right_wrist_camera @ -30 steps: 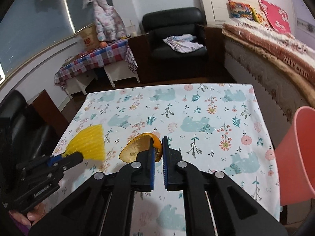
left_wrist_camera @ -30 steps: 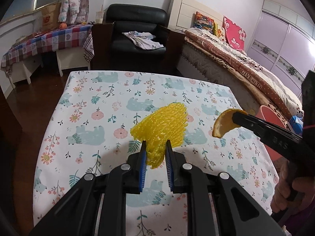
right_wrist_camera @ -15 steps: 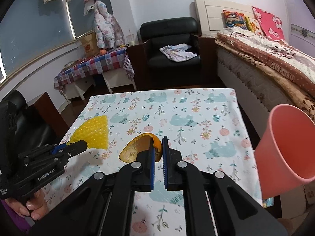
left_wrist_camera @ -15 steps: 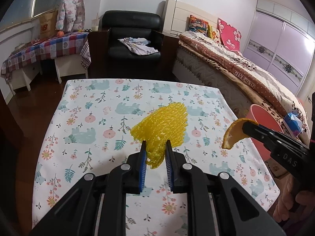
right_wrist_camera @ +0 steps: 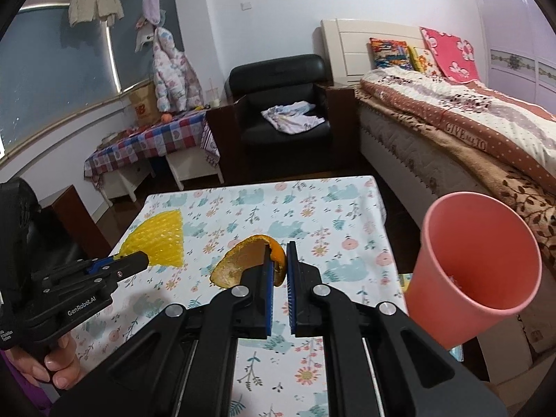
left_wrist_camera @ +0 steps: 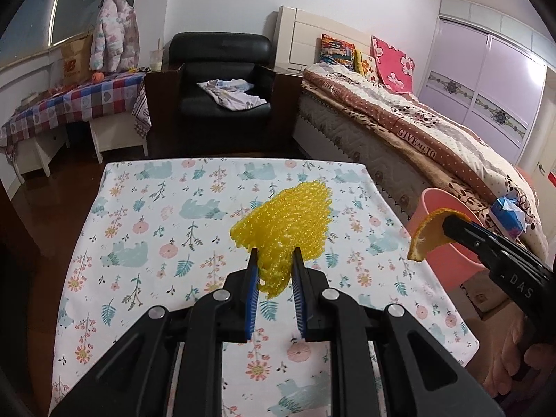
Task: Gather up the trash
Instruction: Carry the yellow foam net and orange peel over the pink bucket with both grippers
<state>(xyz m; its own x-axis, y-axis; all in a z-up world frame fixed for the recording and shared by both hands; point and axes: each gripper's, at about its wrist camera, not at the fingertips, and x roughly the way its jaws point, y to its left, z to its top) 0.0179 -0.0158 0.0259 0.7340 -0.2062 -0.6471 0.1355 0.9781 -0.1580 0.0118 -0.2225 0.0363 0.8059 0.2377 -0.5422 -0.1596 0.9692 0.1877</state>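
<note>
Bedroom setting, bed [left_wrist_camera: 434, 139] on the right, black armchair [left_wrist_camera: 222, 80] at the back, and a worktop [left_wrist_camera: 146, 229] under a bear-and-flower print cloth up front. You've got both pieces of trash in hand and off the cloth. Your left claw [left_wrist_camera: 274, 264] is pinched on the lower edge of a yellow foam fruit net [left_wrist_camera: 288, 222], jaws narrowed with the mesh bunched between the blue pads. Your right claw [right_wrist_camera: 278, 260] is nearly fully closed on a curved orange peel [right_wrist_camera: 243, 260], thin rind between the pads.

Progress: pick-up looks done for these two, no other trash visible on the cloth. Drop-off is left. Pink bin [right_wrist_camera: 486, 260] sits off the worktop's right edge, beside the bed; the peel hangs close to its rim, not yet over the mouth as far as I can judge. The net is farther off, over the worktop's middle.

Materials: net is soft, open-cell, bumpy, fans out and flops. Peel is stiffish, crescent shaped, pale pith inside. Bin is smooth plastic, tapered, wide mouth.
</note>
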